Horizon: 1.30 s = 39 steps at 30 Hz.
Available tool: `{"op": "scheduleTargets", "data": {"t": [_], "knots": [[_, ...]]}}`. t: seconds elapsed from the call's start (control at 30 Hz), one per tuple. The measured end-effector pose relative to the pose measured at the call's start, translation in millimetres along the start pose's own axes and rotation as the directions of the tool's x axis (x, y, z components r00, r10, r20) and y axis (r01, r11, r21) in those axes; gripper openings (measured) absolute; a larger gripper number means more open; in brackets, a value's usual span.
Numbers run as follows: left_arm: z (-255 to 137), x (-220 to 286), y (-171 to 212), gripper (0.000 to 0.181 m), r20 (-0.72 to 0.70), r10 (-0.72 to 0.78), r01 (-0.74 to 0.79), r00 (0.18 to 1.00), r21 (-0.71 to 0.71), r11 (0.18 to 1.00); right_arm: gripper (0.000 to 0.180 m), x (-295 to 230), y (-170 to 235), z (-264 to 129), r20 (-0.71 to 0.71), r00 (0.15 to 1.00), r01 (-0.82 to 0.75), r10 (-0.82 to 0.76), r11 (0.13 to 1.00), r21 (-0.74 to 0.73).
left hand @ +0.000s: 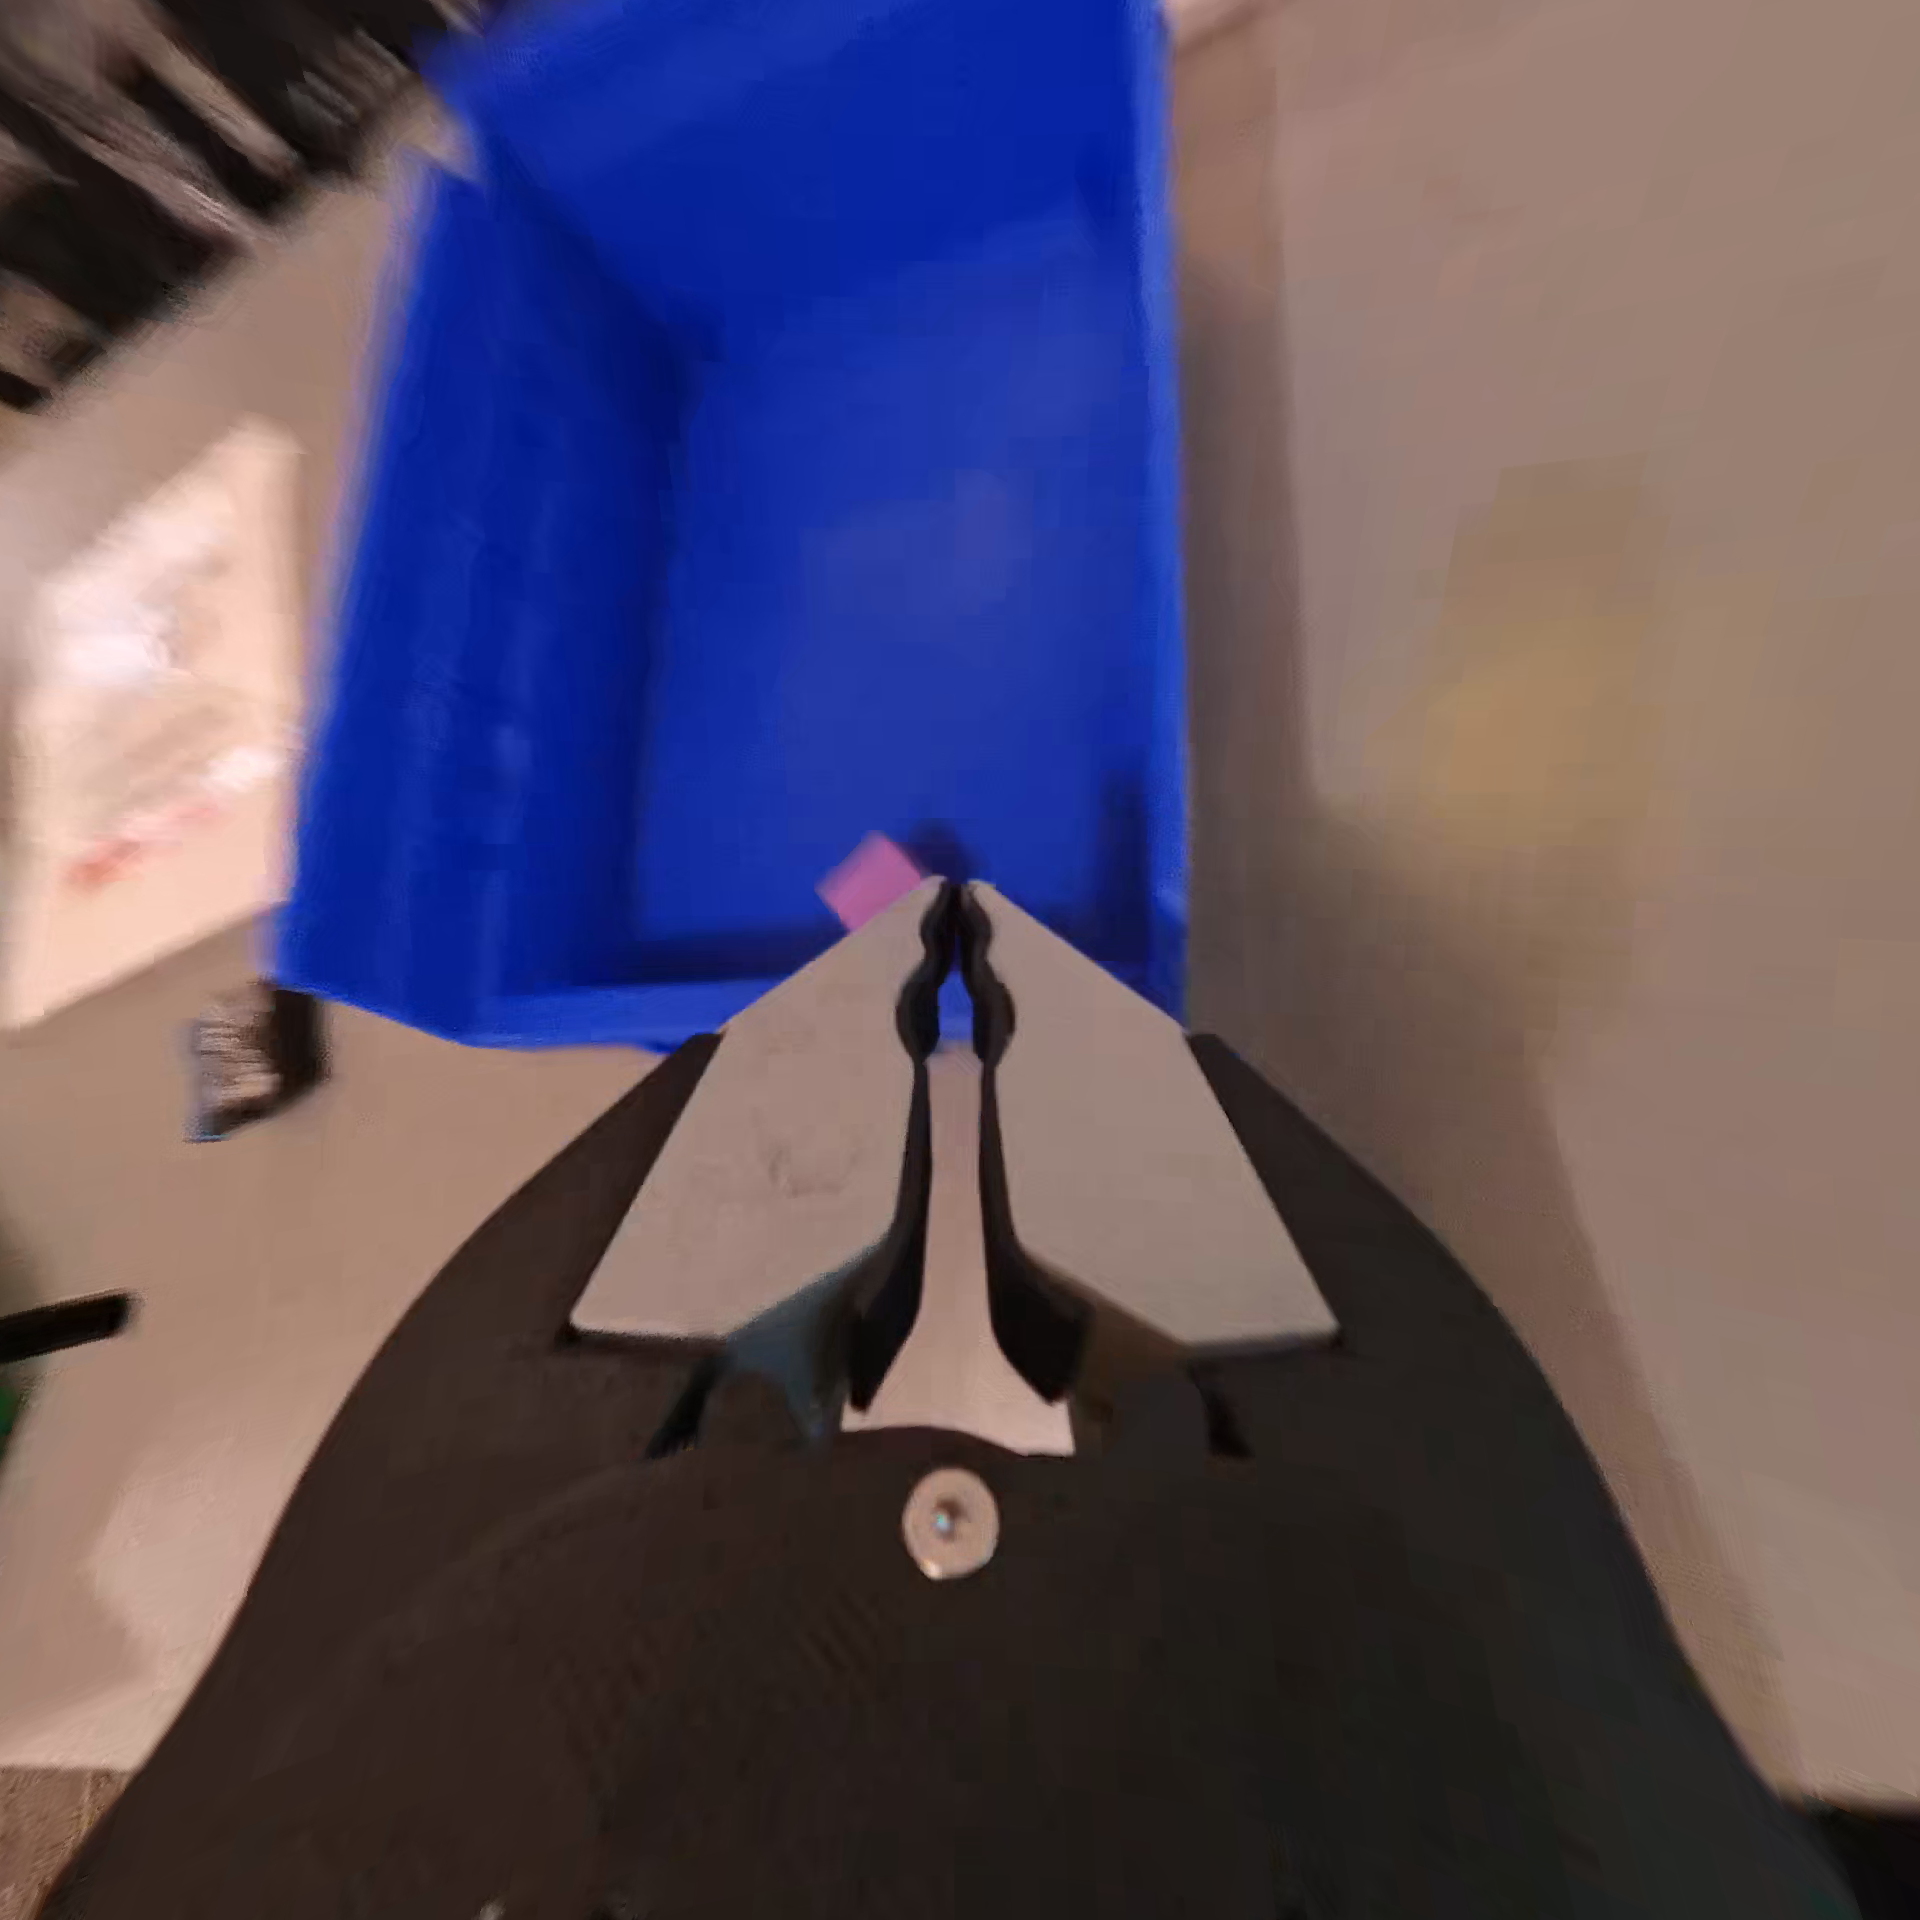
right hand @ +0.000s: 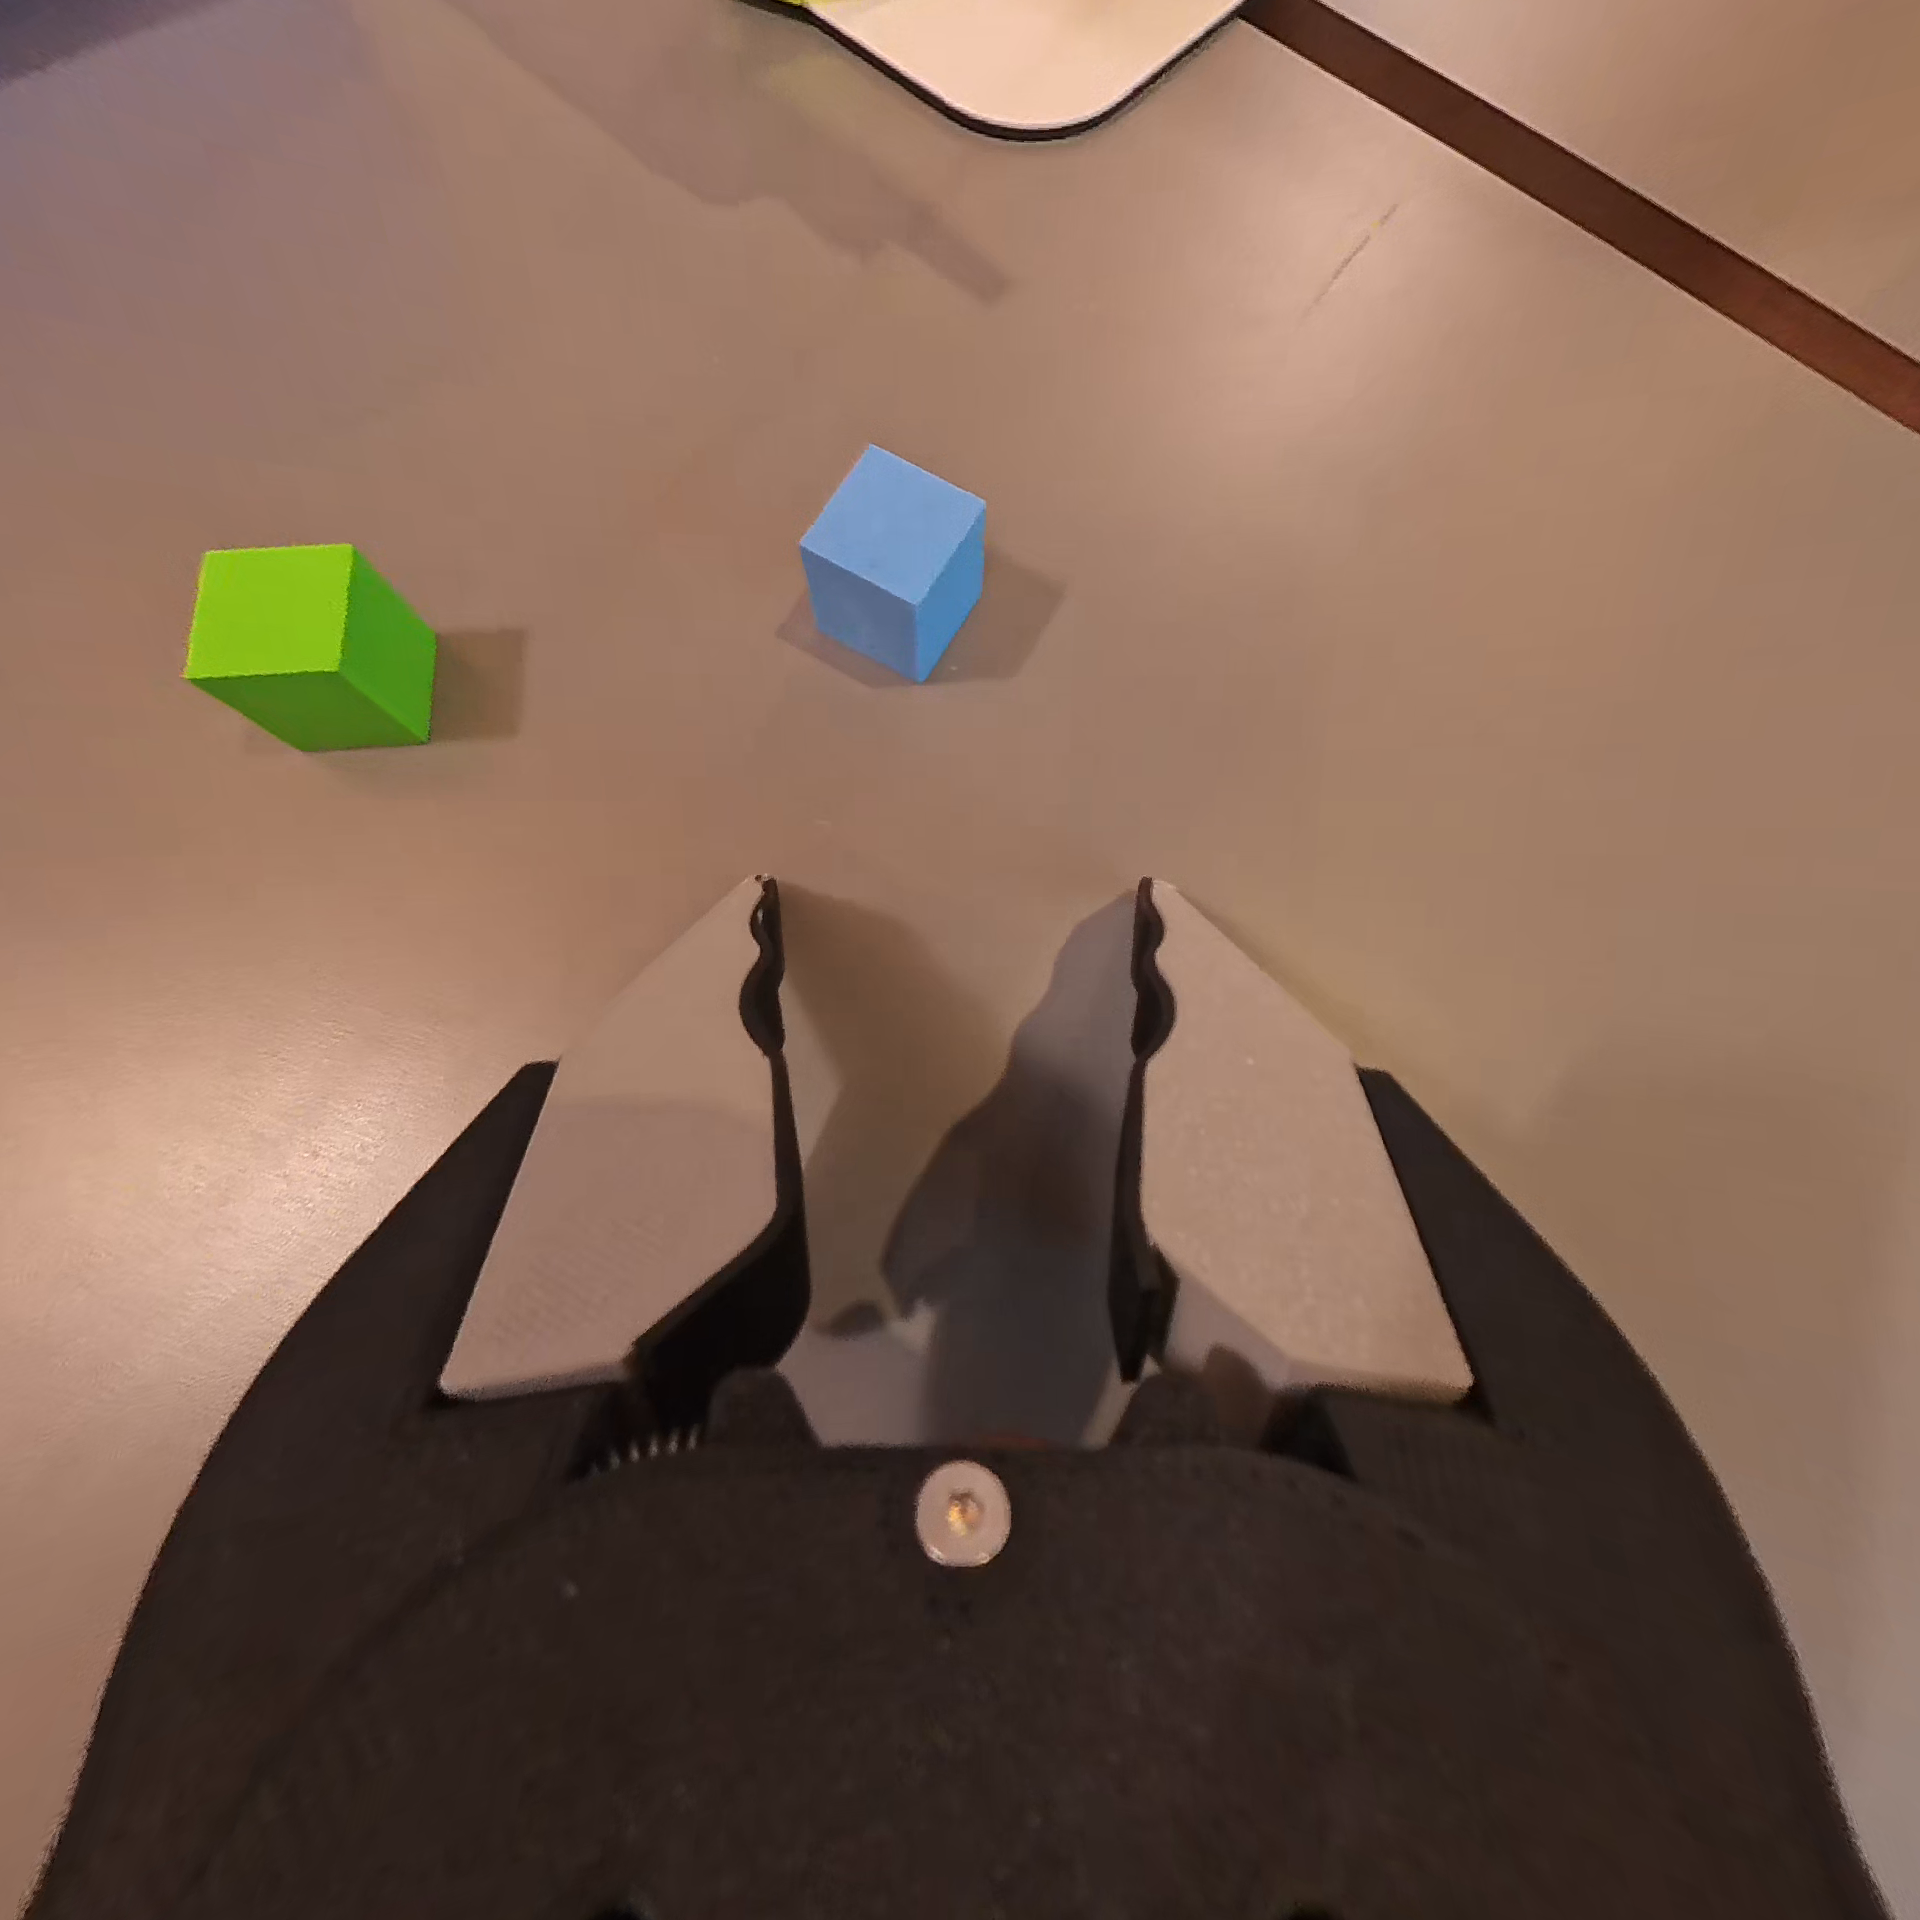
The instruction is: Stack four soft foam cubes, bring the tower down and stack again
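In the blurred left wrist view my left gripper (left hand: 956,888) is shut with nothing between its pads, hovering above the near end of a blue bin (left hand: 520,623). A small pink cube (left hand: 868,883) lies on the bin's floor just left of the fingertips, partly hidden by the left finger. In the right wrist view my right gripper (right hand: 954,883) is open and empty above the grey-brown table (right hand: 1455,727). A light blue cube (right hand: 894,561) stands on the table ahead of it, and a green cube (right hand: 312,644) lies farther left.
A white board with a dark edge (right hand: 1039,62) lies at the table's far side, and a dark brown strip (right hand: 1610,208) crosses the far right. Left of the bin are a white blurred object (left hand: 145,707) and a small dark item (left hand: 244,1060). The tips of one gripper are about 45 centimetres away from the tips of the other. My right tips are roughly 6 centimetres from the light blue cube (right hand: 894,561).
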State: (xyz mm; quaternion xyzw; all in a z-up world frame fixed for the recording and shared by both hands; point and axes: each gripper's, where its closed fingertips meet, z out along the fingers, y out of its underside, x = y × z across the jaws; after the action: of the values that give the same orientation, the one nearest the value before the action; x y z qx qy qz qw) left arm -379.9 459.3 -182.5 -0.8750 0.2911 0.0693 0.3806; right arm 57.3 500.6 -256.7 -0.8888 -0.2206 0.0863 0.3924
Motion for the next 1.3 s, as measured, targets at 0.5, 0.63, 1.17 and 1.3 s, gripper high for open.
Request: {"op": "scheduleTargets", "data": {"t": [0.5, 0.63, 1.17, 1.3], "knots": [[-26, 65, -108, 0.030, 0.045, 0.059, -0.071, 0.997, 0.355, 0.932, 0.066, -4, 1, -1, 0.004, 1.000, 0.000, 0.000, 1.000, -0.001], [-49, 181, -163, 0.032, -0.252, 0.267, -0.102, 0.930, 0.520, 0.848, 0.066, -4, 1, 0, 0.008, 1.000, 0.004, -0.004, 1.000, -0.001], [23, 179, -208, 0.027, -0.172, 0.143, -0.052, 0.975, 0.444, 0.895, 0.066, -7, 1, 0, 0.019, 1.000, 0.016, -0.016, 1.000, -0.003], [-24, 79, -204, 0.027, -0.025, -0.027, 0.036, 0.999, 0.514, 0.857, 0.066, -7, 1, 0, 0.020, 1.000, 0.016, -0.016, 1.000, -0.002]]}}
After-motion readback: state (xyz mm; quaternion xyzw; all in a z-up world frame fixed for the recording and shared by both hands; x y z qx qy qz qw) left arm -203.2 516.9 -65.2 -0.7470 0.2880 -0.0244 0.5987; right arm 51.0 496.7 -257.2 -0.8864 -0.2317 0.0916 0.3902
